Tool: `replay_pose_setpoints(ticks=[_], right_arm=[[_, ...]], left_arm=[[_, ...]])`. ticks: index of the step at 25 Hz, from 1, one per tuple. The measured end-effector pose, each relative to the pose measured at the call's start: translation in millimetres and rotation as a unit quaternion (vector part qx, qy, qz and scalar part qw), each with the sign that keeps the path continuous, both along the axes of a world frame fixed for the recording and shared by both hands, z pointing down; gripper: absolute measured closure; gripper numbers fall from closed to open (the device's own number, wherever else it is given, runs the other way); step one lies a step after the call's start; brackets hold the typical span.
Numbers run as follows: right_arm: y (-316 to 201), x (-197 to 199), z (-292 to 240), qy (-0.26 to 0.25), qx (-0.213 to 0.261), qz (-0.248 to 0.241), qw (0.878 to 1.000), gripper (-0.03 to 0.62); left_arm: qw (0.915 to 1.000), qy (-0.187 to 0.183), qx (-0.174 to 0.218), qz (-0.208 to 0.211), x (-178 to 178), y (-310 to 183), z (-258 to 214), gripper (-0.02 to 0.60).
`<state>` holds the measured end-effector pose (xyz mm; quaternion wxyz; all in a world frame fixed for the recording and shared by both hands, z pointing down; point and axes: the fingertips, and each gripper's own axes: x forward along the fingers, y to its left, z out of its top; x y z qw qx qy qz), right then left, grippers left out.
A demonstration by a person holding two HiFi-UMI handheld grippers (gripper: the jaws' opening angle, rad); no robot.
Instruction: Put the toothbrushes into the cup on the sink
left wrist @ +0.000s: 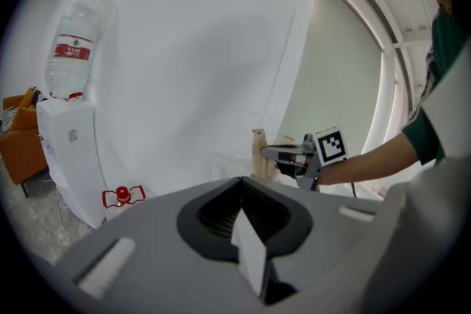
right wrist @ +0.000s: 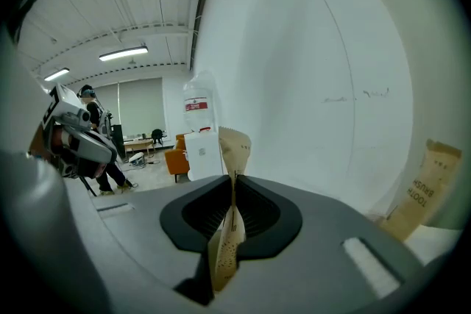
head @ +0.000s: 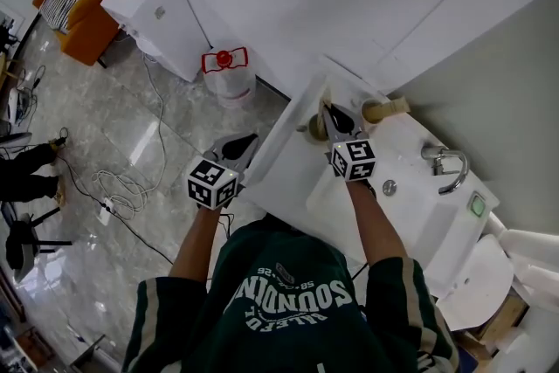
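right gripper view: right gripper [right wrist: 232, 191] jaws pinched on a brown paper toothbrush packet [right wrist: 235, 151], held upright. second packet [right wrist: 429, 187], printed "tooth brush", leans at far right. head view hides that grip; it puts the gripper over the back-left corner of the white sink [head: 410, 205], with what looks like the tan cup [head: 377, 110] just beside it and the faucet [head: 447, 166] further right. left gripper [left wrist: 241, 195] is off the sink's left edge, jaws closed on a thin white strip [left wrist: 249, 257]. white wall, water dispenser [head: 153, 0], orange chair [head: 74, 17], grey tile floor [head: 105, 258].
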<state>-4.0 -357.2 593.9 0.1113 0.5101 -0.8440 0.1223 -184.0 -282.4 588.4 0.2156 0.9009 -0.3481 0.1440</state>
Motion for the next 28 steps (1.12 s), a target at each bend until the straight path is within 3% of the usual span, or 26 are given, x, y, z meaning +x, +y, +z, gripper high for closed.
replay_pose_setpoints(ticks=[9, 13, 21, 28], right_arm=[[17.9, -8.7, 29.4, 0.005, -0.052, -0.019, 0.998, 0.565], [22.4, -10.2, 33.4, -0.001, -0.074, -0.024, 0.997, 0.509], [44.7, 1.2, 10.8, -0.009, -0.071, -0.015, 0.997, 0.488], [82.0, 33.1, -13.2, -0.016, -0.056, 0.011, 0.998, 0.492]], left_arm=[[0.9999, 0.004, -0.002, 0.013, 9.2, 2.6, 1.4, 0.531], [0.9998, 0.006, -0.001, 0.016, 13.3, 6.7, 0.2, 0.531], [0.999, 0.015, 0.01, 0.041, 37.8, 15.8, -11.5, 0.531], [0.9964, 0.027, 0.034, 0.073, 86.4, 28.1, -28.6, 0.531]])
